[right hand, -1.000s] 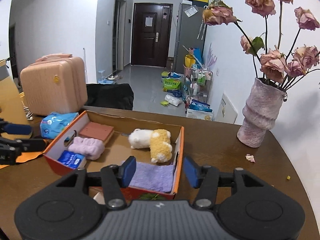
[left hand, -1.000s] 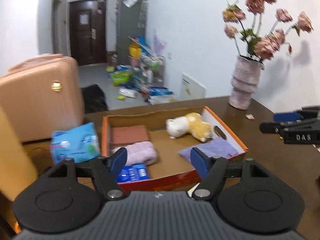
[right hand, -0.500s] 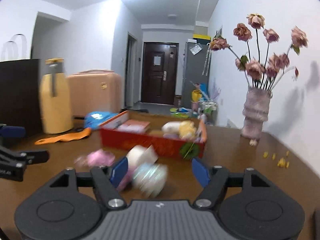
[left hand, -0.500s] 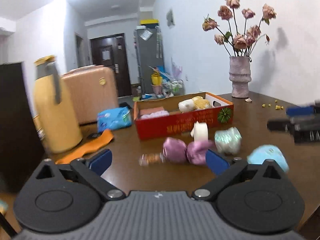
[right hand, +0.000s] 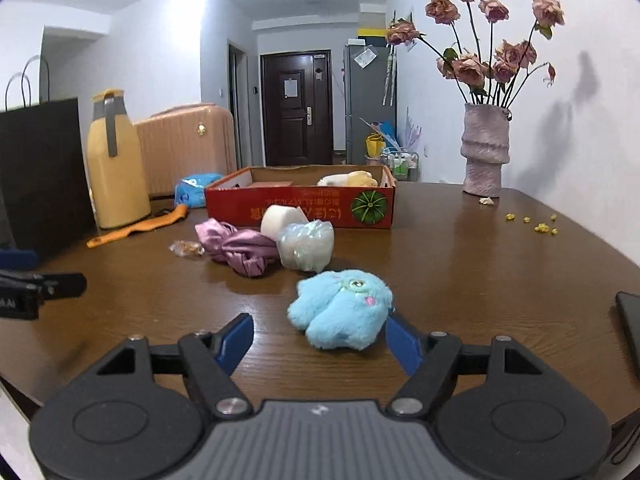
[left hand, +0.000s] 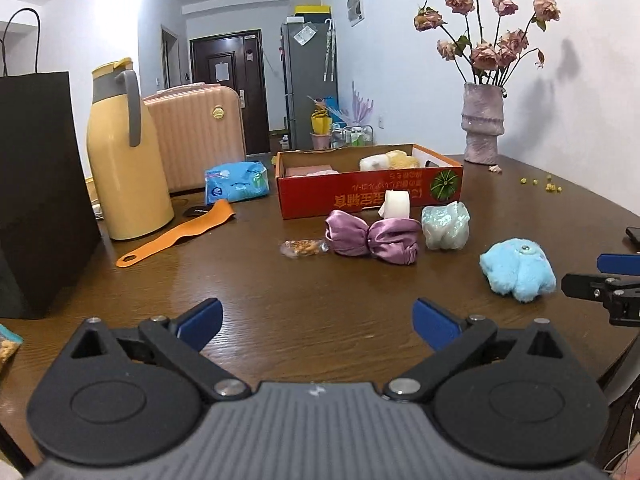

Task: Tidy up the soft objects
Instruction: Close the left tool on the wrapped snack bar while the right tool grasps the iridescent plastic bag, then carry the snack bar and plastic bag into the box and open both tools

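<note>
Bare tabletop (left hand: 312, 320) across the lower middle of the left wrist frame, open between the spread left tongs (left hand: 316, 322). Farther up, a row blocking the centre: snack packet (left hand: 302, 247), purple satin bow (left hand: 372, 237), white roll (left hand: 396, 204), pale wrapped bundle (left hand: 446, 227), red box (left hand: 368, 196) behind. At left, black bag (left hand: 36, 184), yellow jug (left hand: 124, 156) and orange strap (left hand: 176, 234) closing that side. In the right wrist frame, blue plush (right hand: 340, 308) just ahead of the right tongs (right hand: 318, 340); clear wood at right up to the vase (right hand: 484, 152), phone (right hand: 630, 320) at the edge.
</note>
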Demonstrator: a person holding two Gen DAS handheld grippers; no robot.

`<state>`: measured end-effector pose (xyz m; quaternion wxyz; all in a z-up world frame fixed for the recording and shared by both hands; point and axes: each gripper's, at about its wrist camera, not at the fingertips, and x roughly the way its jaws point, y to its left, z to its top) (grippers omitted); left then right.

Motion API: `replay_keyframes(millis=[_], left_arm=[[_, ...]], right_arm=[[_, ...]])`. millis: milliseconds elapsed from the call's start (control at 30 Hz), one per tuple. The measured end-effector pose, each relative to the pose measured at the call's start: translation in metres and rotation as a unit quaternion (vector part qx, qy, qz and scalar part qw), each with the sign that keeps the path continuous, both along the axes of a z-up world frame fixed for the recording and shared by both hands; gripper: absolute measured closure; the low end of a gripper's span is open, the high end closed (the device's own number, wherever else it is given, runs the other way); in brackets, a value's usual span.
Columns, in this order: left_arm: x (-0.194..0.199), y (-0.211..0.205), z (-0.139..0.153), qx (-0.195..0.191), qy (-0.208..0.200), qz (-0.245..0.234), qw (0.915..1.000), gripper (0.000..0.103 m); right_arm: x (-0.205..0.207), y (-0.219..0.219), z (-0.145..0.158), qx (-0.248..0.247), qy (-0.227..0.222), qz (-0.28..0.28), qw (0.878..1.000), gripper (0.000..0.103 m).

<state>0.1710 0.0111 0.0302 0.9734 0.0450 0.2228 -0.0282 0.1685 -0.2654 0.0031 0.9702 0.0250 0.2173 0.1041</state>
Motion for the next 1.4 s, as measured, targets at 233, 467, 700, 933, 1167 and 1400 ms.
replay_keyframes(millis=[233, 467, 700, 933, 1167, 1400], left_arm=[[0.043, 0.011, -0.009, -0.015, 0.024, 0.009, 0.9996, 0.001], [0.100, 0.024, -0.017, -0.010, 0.040, -0.005, 0.9991, 0.010], [0.184, 0.033, -0.031, -0.002, 0.080, -0.022, 0.9966, 0.017], [0.219, 0.027, -0.034, -0.002, 0.078, -0.059, 0.9953, 0.017], [0.249, 0.027, -0.046, 0.003, 0.109, -0.058, 0.9923, 0.031], [0.248, 0.029, -0.047, -0.009, 0.101, -0.058, 0.9931, 0.057]], right_arm=[[0.036, 0.012, -0.003, 0.008, 0.014, 0.013, 1.000, 0.037], [0.089, 0.031, 0.002, -0.004, 0.015, 0.030, 0.999, 0.042], [0.157, 0.039, 0.004, -0.013, 0.032, 0.025, 0.999, 0.042], [0.187, 0.050, 0.007, -0.022, 0.021, 0.042, 0.999, 0.047], [0.214, 0.045, -0.012, -0.012, 0.063, 0.022, 0.998, 0.047], [0.218, 0.046, -0.019, -0.009, 0.070, 0.026, 0.997, 0.066]])
